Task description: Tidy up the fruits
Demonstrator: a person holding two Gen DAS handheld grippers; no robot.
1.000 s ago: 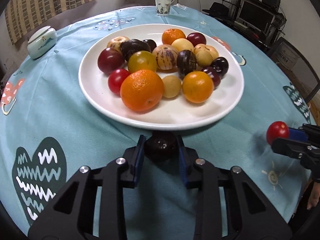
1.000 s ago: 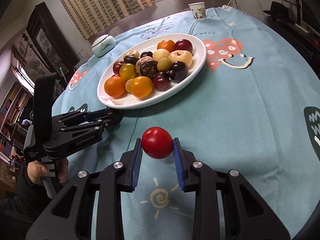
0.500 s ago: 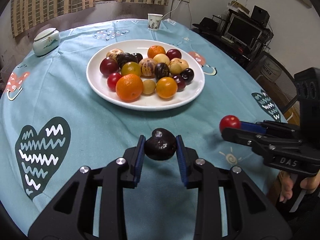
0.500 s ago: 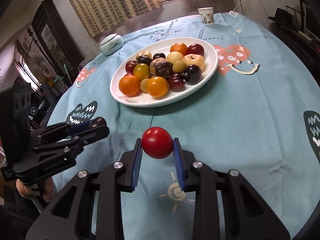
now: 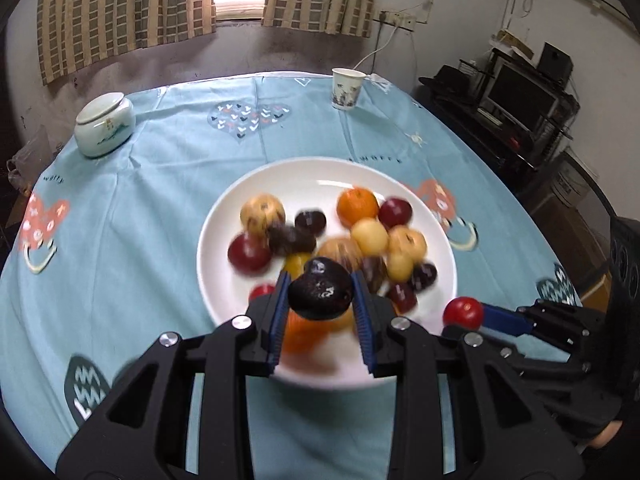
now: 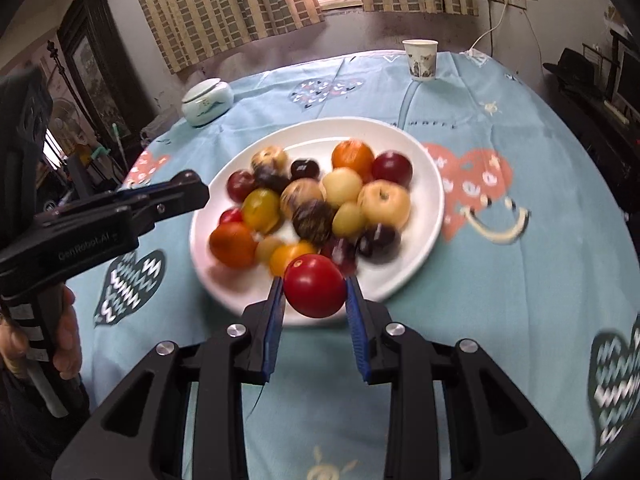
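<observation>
Jaws on the left gripper (image 5: 320,300) are pinching a dark, wrinkly fruit (image 5: 320,294) between the blue pads, and it's hanging above the near edge of the white plate (image 5: 224,232). Same deal on the other side: right gripper (image 6: 314,294) has its jaws clamped on a shiny red tomato (image 6: 314,286), also up over the plate's near rim. From the left wrist view you can see that tomato (image 5: 463,312) poking in from the right, just off the plate's edge.

Plate's sitting mid-counter on a light blue tablecloth (image 5: 168,184) with heart prints, and it's loaded: oranges, red and dark plums, pale yellow pear-ish things, a small red tomato, all bunched together and touching. Pretty motion-blurred though, so I can't tell every fruit apart.

Far side of the counter has a paper cup (image 5: 347,88) and a lidded white ceramic jar (image 5: 105,124), both well apart from the plate. A hand (image 6: 60,336) grips the left gripper's handle at the left edge of the right wrist view.
</observation>
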